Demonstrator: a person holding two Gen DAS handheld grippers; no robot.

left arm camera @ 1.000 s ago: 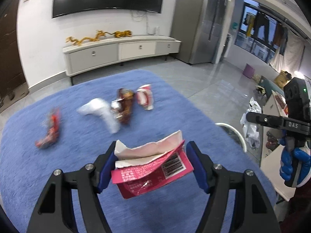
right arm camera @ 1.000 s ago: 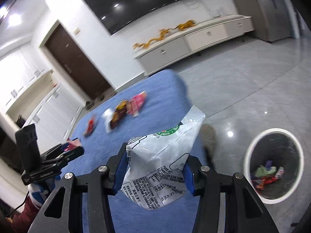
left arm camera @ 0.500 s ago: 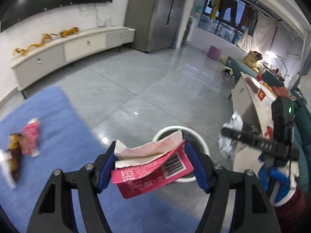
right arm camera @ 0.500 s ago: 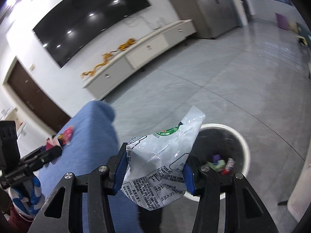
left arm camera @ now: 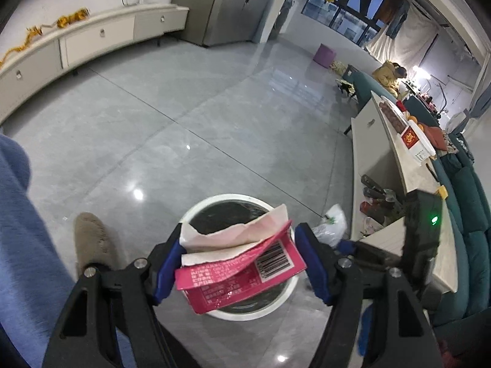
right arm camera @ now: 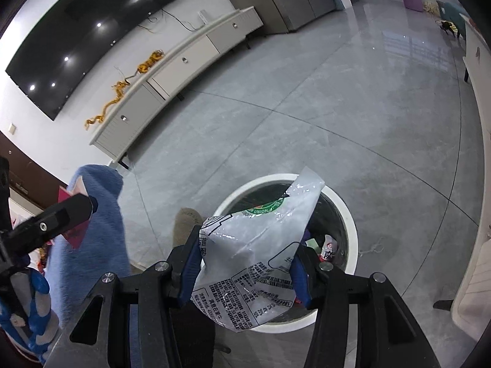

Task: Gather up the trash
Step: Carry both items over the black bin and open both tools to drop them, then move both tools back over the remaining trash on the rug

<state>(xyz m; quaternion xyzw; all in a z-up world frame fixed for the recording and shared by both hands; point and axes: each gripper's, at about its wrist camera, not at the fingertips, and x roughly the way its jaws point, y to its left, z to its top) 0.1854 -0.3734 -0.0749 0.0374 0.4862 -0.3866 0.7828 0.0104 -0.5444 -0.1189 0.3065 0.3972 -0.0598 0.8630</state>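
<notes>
Two pieces of litter hang over one bin: the left tongs (left arm camera: 237, 262), spread wide, clamp a torn pink foil wrapper with a barcode (left arm camera: 242, 271) by its side edges, its long axis running across from pad to pad, while the right tongs (right arm camera: 245, 265) hold a crumpled clear-and-white printed plastic bag (right arm camera: 254, 254) that bulges between the pads; those jaws have just been opening a little, with the bag still between them. Both sets of tongs point steeply down at the round white-rimmed waste bin with a dark liner (left arm camera: 196, 211), which stands on the grey tiled floor (left arm camera: 184, 116) just off the edge of a blue plush-covered counter (left arm camera: 18, 233). Each item lies directly above the bin's mouth (right arm camera: 334, 214), where earlier scraps already rest, so release looks the likely next step, and the right tongs appear nearer to letting go.
</notes>
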